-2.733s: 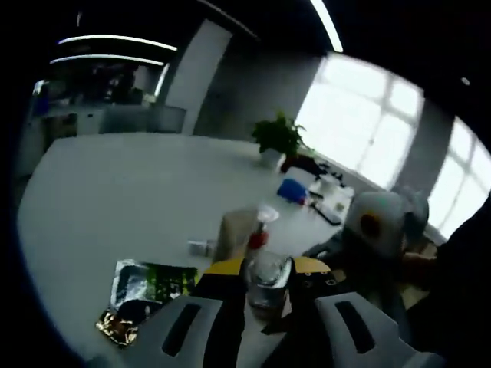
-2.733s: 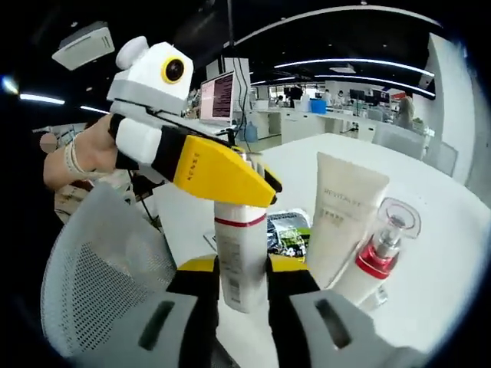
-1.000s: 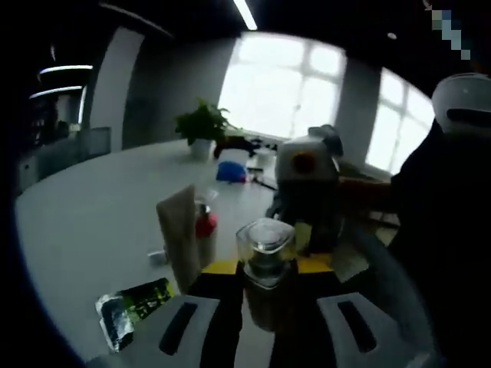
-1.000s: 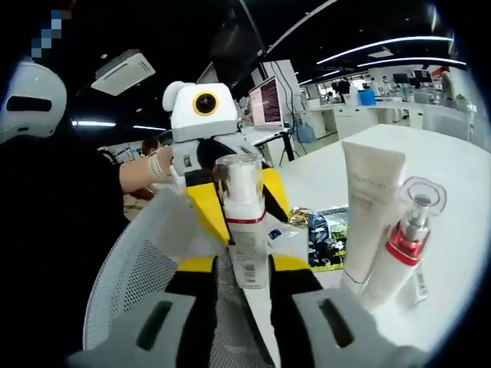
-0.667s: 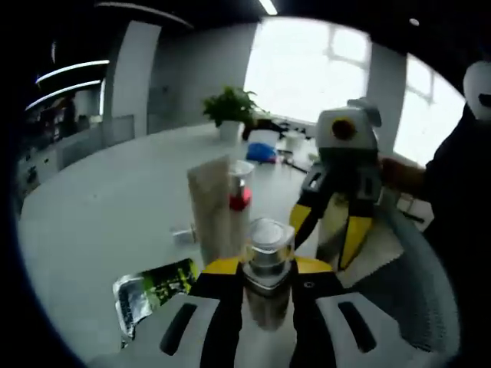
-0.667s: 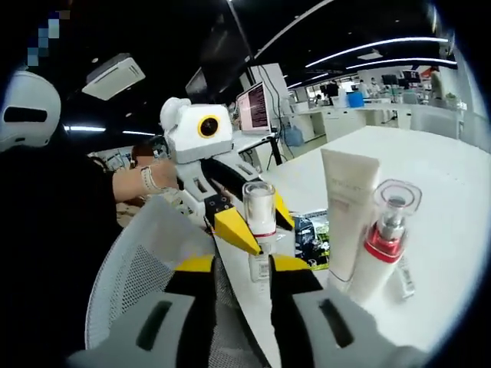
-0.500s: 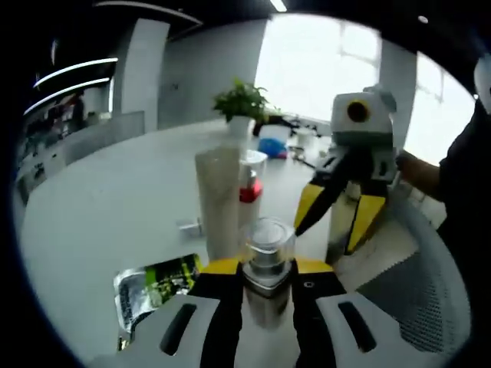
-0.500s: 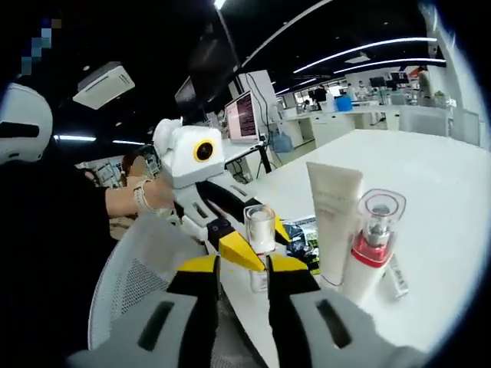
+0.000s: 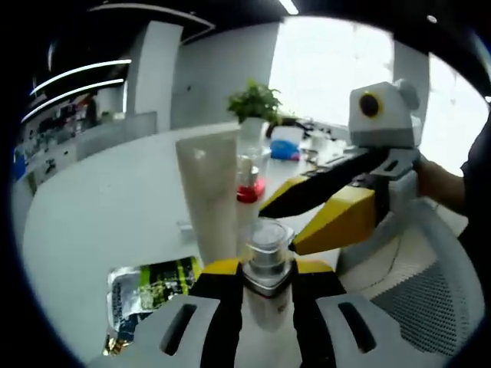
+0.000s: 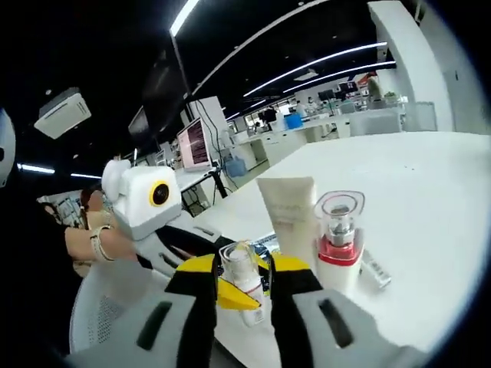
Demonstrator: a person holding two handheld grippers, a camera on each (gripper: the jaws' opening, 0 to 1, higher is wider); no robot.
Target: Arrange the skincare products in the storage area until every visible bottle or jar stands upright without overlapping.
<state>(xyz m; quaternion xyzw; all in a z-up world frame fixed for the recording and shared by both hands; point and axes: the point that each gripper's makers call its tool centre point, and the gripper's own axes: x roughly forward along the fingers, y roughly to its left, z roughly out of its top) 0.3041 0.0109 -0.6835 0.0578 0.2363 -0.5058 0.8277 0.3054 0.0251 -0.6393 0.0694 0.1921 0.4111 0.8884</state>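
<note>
Upright near the table (image 10: pixel 430 199) edge: one tube (image 10: pixel 290 216), one red pump bottle (image 10: pixel 338 247), one clear-capped bottle (image 9: pixel 266 264) clamped by left gripper (image 9: pixel 265 287). Right gripper (image 10: pixel 239 287) level, jaws narrow, grip unclear. One foil packet (image 9: pixel 149 287) lies flat.

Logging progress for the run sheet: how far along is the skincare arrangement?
Done: the white tube and the red-collared pump bottle stand upright side by side on the white table. In hand: the left tool is shut on a clear-capped bottle; the right tool is open around it. Left: a small tube lies flat beside the pump bottle.
</note>
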